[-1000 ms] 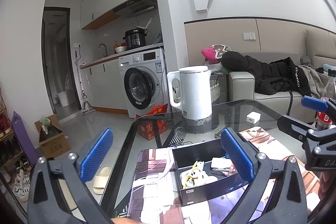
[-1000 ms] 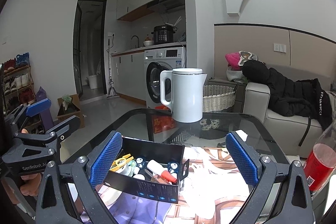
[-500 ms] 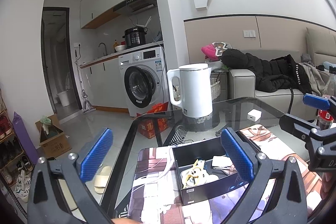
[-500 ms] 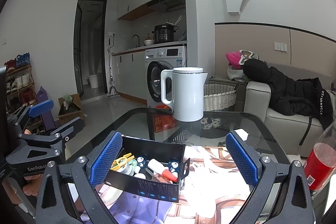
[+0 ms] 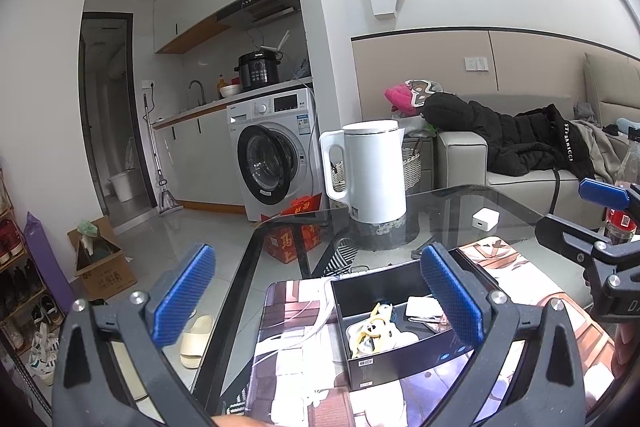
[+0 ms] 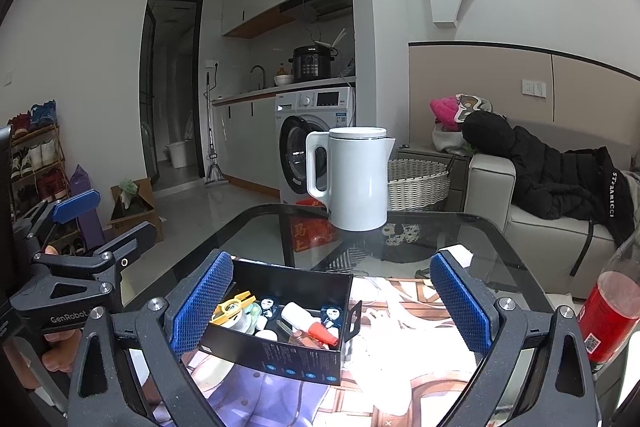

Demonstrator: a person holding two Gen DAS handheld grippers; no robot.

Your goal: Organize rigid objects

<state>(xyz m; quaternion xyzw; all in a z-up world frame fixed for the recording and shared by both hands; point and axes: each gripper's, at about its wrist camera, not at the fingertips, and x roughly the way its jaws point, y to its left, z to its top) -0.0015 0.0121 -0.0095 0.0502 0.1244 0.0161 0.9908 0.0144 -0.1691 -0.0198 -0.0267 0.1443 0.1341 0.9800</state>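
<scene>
A black open box (image 5: 404, 355) stands on a printed mat on the glass table and holds several small items: a yellow clip, a white tube with a red cap (image 6: 308, 323), white pieces. It also shows in the right wrist view (image 6: 280, 355). My left gripper (image 5: 320, 301) is open and empty, held above and before the box. My right gripper (image 6: 332, 305) is open and empty, above the box's right side. Each gripper shows at the edge of the other's view.
A white kettle (image 6: 352, 183) stands at the table's far side. A small white charger (image 5: 485, 218) lies right of it. A bottle of red drink (image 6: 608, 311) stands at the right edge. The printed mat (image 6: 404, 367) covers the near table. A sofa, basket and washing machine lie beyond.
Both grippers have shifted very slightly; the box and kettle sit a little lower and nearer in view. Both stay open and empty.
</scene>
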